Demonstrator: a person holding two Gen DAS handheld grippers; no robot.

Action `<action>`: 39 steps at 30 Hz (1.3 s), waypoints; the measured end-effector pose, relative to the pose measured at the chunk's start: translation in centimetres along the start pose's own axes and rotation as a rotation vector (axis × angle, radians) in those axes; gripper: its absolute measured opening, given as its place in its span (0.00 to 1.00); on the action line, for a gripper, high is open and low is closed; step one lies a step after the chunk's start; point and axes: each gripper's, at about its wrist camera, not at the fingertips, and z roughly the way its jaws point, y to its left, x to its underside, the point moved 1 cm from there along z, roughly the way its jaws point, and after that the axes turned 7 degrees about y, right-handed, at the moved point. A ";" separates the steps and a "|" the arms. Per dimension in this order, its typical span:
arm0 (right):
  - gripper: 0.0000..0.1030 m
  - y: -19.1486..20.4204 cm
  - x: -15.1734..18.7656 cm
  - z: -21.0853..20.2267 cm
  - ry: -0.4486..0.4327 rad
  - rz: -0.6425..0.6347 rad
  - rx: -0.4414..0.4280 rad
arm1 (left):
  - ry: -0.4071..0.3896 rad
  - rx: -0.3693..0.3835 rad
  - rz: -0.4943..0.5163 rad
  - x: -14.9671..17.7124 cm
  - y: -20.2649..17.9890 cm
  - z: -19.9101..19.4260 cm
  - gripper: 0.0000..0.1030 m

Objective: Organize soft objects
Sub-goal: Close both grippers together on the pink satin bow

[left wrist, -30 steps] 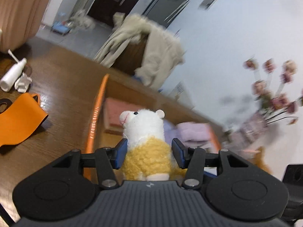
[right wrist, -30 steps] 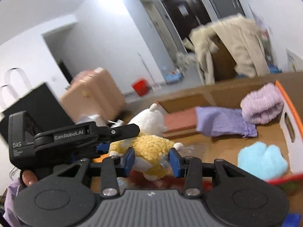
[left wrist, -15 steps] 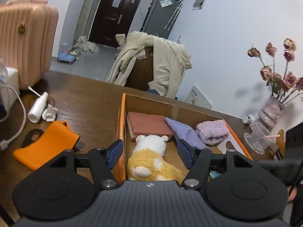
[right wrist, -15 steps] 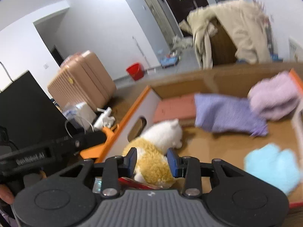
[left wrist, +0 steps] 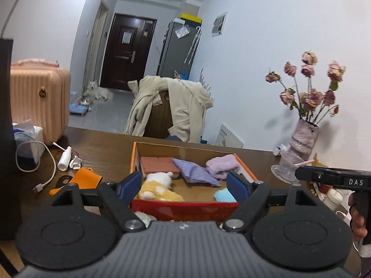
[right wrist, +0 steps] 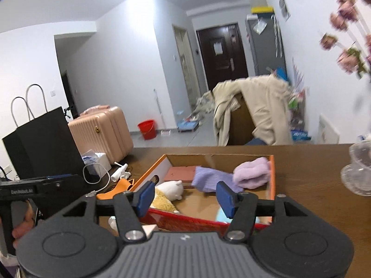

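Pink suitcase [left wrist: 39, 99] stands at the table's [left wrist: 104, 148] left edge. Vase [left wrist: 302, 136] (holding dried flowers) stands far right, glass cup [left wrist: 286, 166] just beside it.

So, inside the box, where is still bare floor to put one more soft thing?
The bare patch in the box is its brown middle floor, between the plush sheep, the purple cloth and the blue fluffy item. The far side is crowded: pink block, purple cloth and lilac towel lie close together.
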 end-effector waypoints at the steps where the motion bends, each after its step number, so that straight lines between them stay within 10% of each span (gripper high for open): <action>1: 0.61 0.0 0.8 -0.8 -0.012 -0.007 0.006 | -0.014 -0.008 0.008 0.8 -0.8 -0.8 0.84; 12: 0.78 -0.9 15.4 -7.1 -0.009 -0.002 -0.002 | 0.068 0.030 -0.005 14.5 -6.0 -4.6 0.93; 23: 0.69 -4.4 18.0 -5.5 0.056 0.120 -0.014 | 0.178 -0.008 -0.001 15.0 -8.8 1.6 0.92; 39: 0.37 -2.7 11.8 7.2 0.185 -0.076 0.024 | 0.285 0.050 -0.152 14.5 -4.6 9.8 0.32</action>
